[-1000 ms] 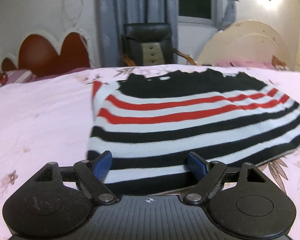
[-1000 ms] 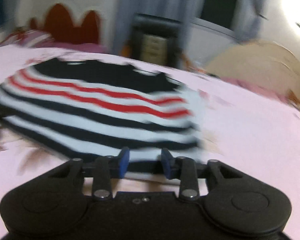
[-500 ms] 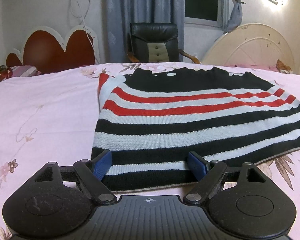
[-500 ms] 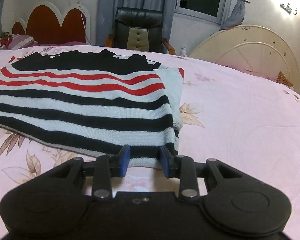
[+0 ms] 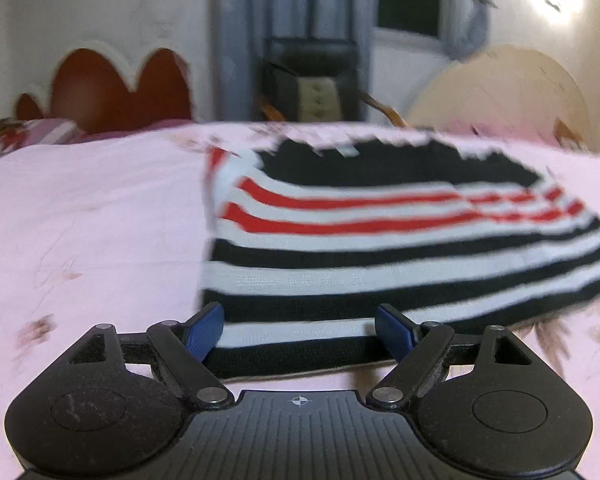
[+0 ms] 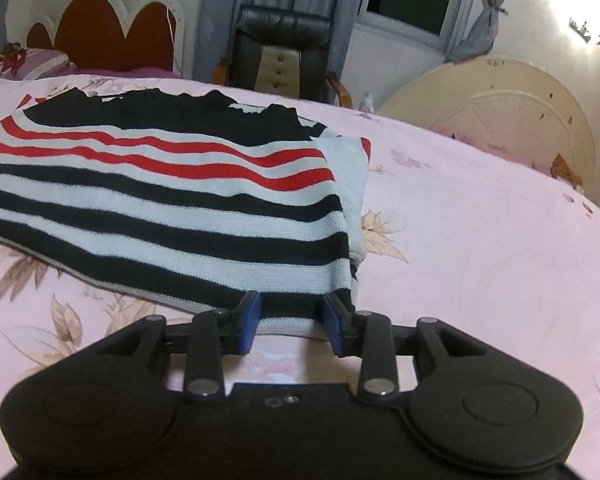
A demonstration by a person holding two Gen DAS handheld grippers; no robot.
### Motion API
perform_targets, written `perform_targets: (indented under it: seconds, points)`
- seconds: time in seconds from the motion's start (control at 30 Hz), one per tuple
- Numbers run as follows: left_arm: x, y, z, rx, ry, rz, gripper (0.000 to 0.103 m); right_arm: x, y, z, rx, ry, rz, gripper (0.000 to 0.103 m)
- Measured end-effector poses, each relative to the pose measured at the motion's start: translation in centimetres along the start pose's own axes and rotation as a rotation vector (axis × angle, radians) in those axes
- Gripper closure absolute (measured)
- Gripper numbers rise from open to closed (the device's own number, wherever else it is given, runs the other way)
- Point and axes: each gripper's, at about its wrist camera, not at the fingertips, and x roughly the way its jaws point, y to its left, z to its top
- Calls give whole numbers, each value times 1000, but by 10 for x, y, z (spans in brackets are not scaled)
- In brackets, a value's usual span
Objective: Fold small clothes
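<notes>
A striped knit sweater (image 5: 380, 256), black, white and red, lies flat on the pink floral bedsheet (image 5: 92, 216). It also shows in the right wrist view (image 6: 172, 208). My left gripper (image 5: 300, 328) is open, its blue fingers spread wide around the sweater's near left hem corner. My right gripper (image 6: 292, 316) is open with a narrower gap, its fingers on either side of the near right hem corner. The sleeves are tucked under or folded in along the sides.
A black leather chair (image 6: 280, 56) stands behind the bed, under grey curtains. A red scalloped headboard (image 6: 112, 36) and pillow are at far left. A cream round board (image 6: 496, 112) leans at the right. Pink sheet (image 6: 480, 240) spreads right of the sweater.
Both grippers have moved forward to the sweater's near hem; the hem now sits between each pair of fingers. The left view is blurred from motion.
</notes>
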Motion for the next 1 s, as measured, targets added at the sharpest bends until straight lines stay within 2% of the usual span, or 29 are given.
perform_targets:
  seconds: [0.07,0.1,0.2,0.27,0.33,0.4,0.43,0.5,0.57,0.63,0.93,1.0]
  points:
    - [-17,14,-4,-90,-30,0,21,-18,-4,2,37,-53,6,47]
    - [-24,24,-9,-164,-39,-11,21,-28,-6,-1,56,-91,18,46]
    - [-34,46,-28,-425,-28,-115,21,-46,-11,-8,117,-119,97,56]
    - [-32,58,-42,-629,-37,-208,21,-50,-11,-9,155,-110,142,72]
    - [-25,65,-57,-836,-53,-265,21,-53,-10,-8,196,-108,184,83]
    - [-10,67,-66,-958,-31,-291,24,-54,-6,-3,234,-108,220,84]
    - [-4,66,-68,-983,-28,-293,32,-55,-5,0,246,-110,237,87]
    - [7,63,-67,-996,-22,-292,40,-55,2,8,260,-120,268,87]
    - [17,63,-69,-1040,-30,-285,56,-53,8,15,262,-129,289,87]
    - [26,65,-73,-1092,-53,-279,65,-49,15,21,260,-135,311,87]
    - [60,54,-60,-1086,-169,-285,67,3,52,47,229,-95,361,89]
    - [65,53,-56,-1062,-172,-280,73,13,62,57,222,-108,367,90]
